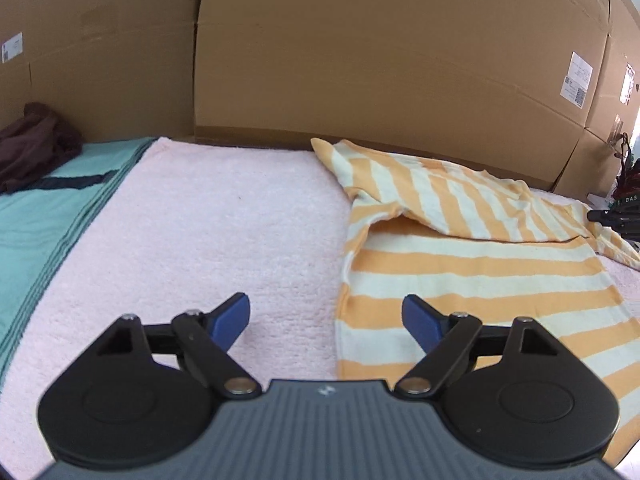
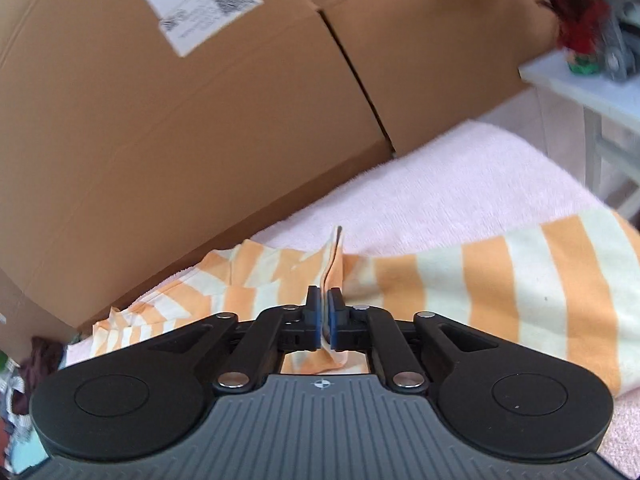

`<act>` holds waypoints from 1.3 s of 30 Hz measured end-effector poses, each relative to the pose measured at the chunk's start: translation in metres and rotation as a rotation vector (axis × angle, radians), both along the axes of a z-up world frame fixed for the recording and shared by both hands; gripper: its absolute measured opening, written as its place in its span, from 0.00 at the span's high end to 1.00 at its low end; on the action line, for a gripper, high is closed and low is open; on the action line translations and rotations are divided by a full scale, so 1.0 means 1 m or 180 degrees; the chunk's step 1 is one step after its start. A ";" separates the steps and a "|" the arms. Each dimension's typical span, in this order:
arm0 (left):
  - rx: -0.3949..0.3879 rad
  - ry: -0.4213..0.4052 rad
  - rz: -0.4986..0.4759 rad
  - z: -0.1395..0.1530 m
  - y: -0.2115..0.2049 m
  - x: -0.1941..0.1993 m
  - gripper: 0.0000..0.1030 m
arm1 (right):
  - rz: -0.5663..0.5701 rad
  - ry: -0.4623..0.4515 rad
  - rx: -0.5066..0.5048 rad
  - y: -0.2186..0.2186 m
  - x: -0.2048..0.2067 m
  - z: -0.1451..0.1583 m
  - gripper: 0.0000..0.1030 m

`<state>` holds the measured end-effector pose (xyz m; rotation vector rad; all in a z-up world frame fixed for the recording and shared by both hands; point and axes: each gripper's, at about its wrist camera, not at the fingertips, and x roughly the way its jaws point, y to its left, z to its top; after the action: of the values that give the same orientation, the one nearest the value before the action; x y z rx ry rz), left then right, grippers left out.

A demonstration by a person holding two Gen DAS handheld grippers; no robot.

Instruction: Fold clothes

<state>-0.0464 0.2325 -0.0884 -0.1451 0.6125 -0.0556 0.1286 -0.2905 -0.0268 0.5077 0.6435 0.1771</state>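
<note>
An orange-and-cream striped shirt (image 1: 472,264) lies on the pink towel (image 1: 224,224), its upper part folded over itself. My left gripper (image 1: 326,314) hovers open over the shirt's left edge, with nothing between its blue pads (image 1: 232,320). In the right wrist view the same striped shirt (image 2: 520,280) spreads to the right, and my right gripper (image 2: 324,308) is shut on a pinched fold of its fabric, which stands up between the jaws. The right gripper's black tip (image 1: 616,218) shows at the far right edge of the left wrist view.
Large cardboard boxes (image 1: 360,52) wall off the back. A teal cloth (image 1: 48,216) and a dark maroon garment (image 1: 32,144) lie at the left. At the right stands a white table (image 2: 584,92) with a red feathery object (image 2: 576,12).
</note>
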 end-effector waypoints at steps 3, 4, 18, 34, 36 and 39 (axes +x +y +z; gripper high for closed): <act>0.0006 0.0027 -0.0054 -0.003 -0.007 0.003 0.34 | -0.0054 -0.0177 0.0033 0.001 -0.004 0.015 0.95; 0.0002 0.0027 -0.0070 -0.003 -0.009 0.003 0.34 | -0.0118 -0.0253 0.0087 -0.004 -0.004 0.021 0.96; -0.0040 0.0018 -0.0260 0.008 -0.005 -0.028 0.22 | -0.0670 -0.0537 0.0101 -0.046 -0.012 0.046 0.96; 0.0145 0.0203 -0.0528 0.001 -0.004 -0.090 0.24 | -0.0039 -0.0084 0.0175 -0.004 -0.017 0.004 0.81; 0.0096 0.0224 -0.0571 0.002 -0.004 -0.095 0.24 | 0.0558 -0.0017 0.0365 0.044 -0.023 0.000 0.78; 0.0029 0.0233 -0.0544 0.003 -0.003 -0.103 0.24 | 0.1221 0.0133 0.0364 0.121 -0.033 -0.008 0.67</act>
<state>-0.1492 0.2291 -0.0852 -0.0861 0.6971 -0.2134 0.0958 -0.1696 -0.0348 0.4949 0.7712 0.5690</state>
